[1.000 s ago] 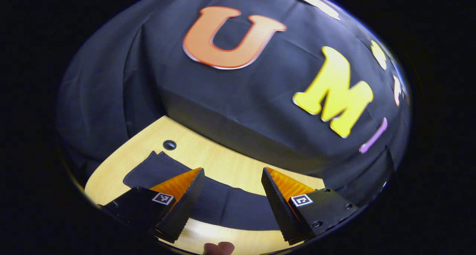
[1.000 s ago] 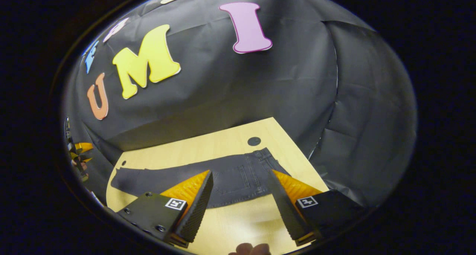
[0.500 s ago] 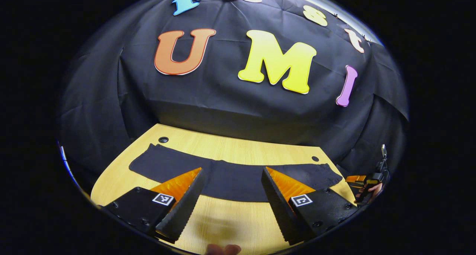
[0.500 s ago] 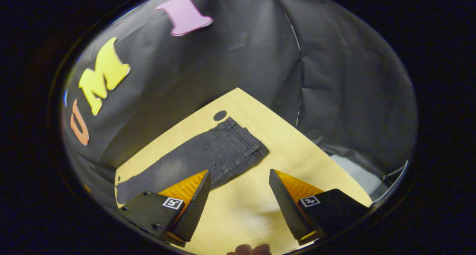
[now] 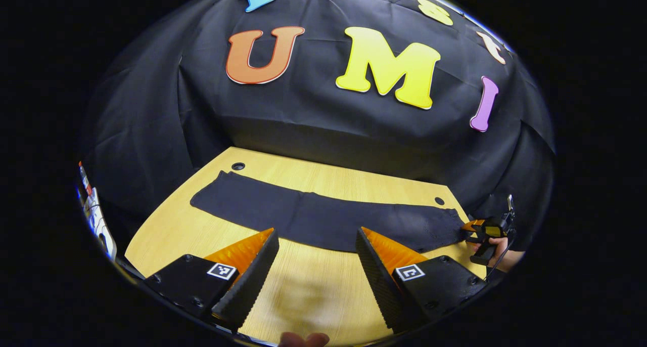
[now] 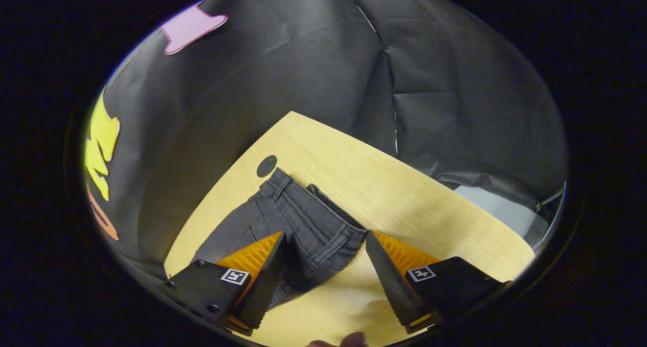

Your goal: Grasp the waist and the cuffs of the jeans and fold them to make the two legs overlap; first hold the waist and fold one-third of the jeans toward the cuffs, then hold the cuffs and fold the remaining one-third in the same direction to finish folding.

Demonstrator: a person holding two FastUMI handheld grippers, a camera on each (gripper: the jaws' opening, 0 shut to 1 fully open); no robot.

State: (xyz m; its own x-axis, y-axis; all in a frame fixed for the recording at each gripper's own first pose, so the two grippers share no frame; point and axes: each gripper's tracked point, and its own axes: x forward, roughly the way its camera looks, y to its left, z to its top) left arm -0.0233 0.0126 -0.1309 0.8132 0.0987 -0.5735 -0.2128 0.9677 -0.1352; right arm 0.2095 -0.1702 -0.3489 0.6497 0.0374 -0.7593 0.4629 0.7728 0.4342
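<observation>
lying flat on the pale wooden table (image 5: 313, 296), the dark grey denim jeans (image 5: 323, 218) stretch lengthwise across it, legs appearing already stacked one on the other, cuffs toward the far left corner and waist toward the right edge. the step in hand is judged to be the approach to the waist for the first one-third fold.

the right gripper (image 6: 323, 258), black with orange-faced fingers, hangs just above the waistband (image 6: 323, 220), jaws spread wide and holding nothing; the near corner of the waist sits between its fingers in the right gripper view. in the left gripper view the same tool shows at the waist end, held by a hand (image 5: 505, 256). the left gripper (image 5: 316, 258) hovers over bare table beside the mid-leg, jaws likewise wide apart and empty, well apart from the cuffs (image 5: 212, 192).

procedure, as advised: lower the right fingers so one slides under both denim layers at the waist corner before closing. bring the left gripper to the other waist corner. lift evenly, keep the edge taut, and carry it toward the cuffs without dragging the legs out of alignment.
</observation>
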